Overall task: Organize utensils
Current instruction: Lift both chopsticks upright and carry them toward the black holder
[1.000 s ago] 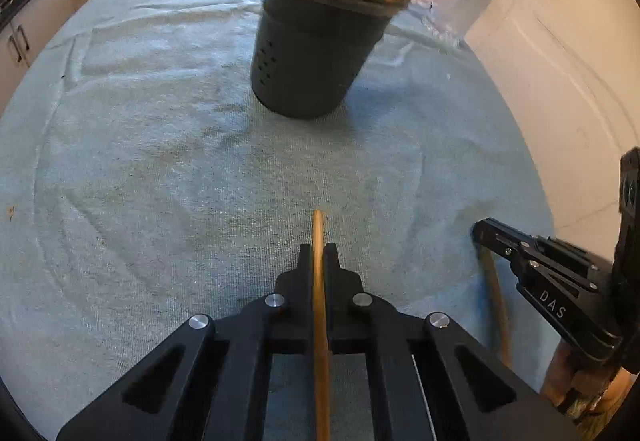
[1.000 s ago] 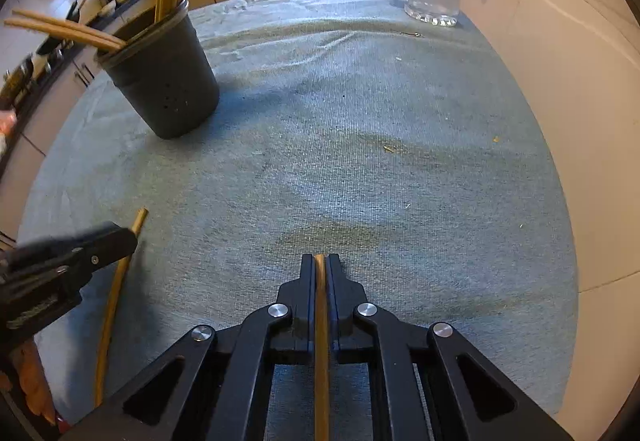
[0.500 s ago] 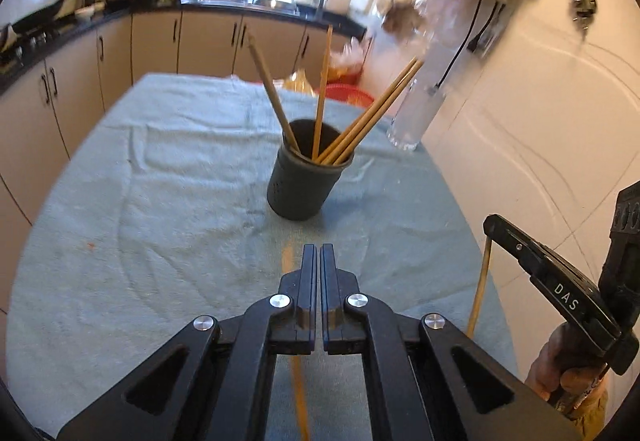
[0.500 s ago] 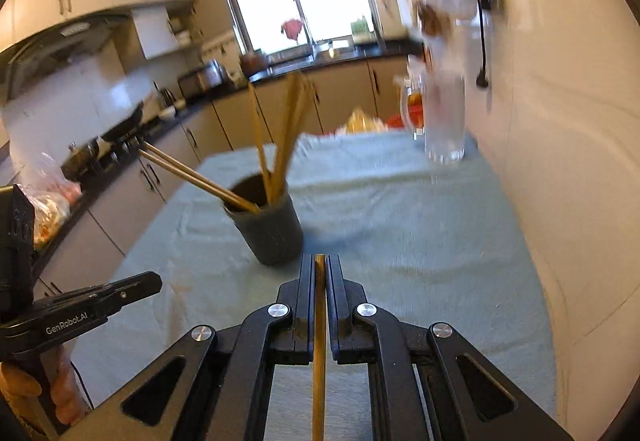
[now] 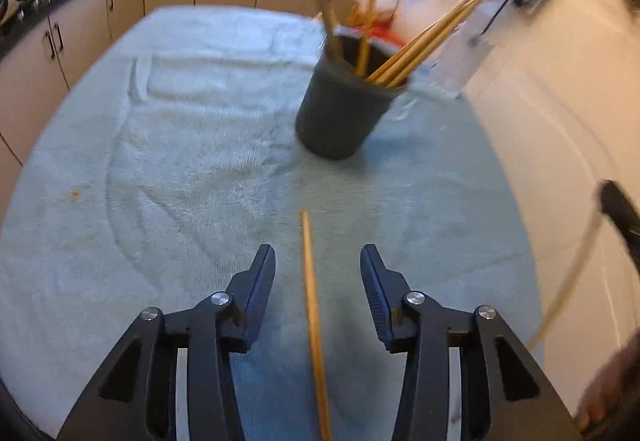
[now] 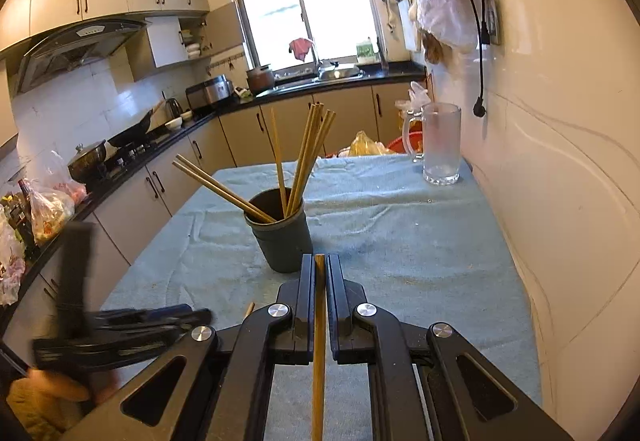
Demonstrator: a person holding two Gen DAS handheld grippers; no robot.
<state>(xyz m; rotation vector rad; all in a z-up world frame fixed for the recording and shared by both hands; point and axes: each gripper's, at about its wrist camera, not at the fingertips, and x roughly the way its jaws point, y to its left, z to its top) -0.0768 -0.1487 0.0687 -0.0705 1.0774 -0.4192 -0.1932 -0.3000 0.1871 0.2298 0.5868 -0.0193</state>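
A dark grey cup [image 5: 344,109] [image 6: 284,241] stands on the towel with several wooden chopsticks [image 6: 304,157] leaning in it. My left gripper [image 5: 318,253] hovers on the near side of the cup, its jaws opening. A single chopstick [image 5: 312,301] runs between its fingers and seems to lie on the towel; the pads do not touch it. My right gripper [image 6: 319,261] is raised and shut on another chopstick [image 6: 319,325], pointing at the cup. Each gripper shows blurred in the other's view: the left gripper [image 6: 196,317], the right gripper [image 5: 612,197].
A pale blue-green towel [image 6: 420,241] covers the table. A tall glass mug [image 6: 440,145] stands at the far right corner by the white wall [image 6: 560,161]. Cabinets and a counter with pots run along the left and back. Bags hang on the wall above the mug.
The left gripper, shut on a chopstick a second ago, lost it, rose and has opened over it. The right gripper lifted its chopstick off the towel and tilted up toward the cup.
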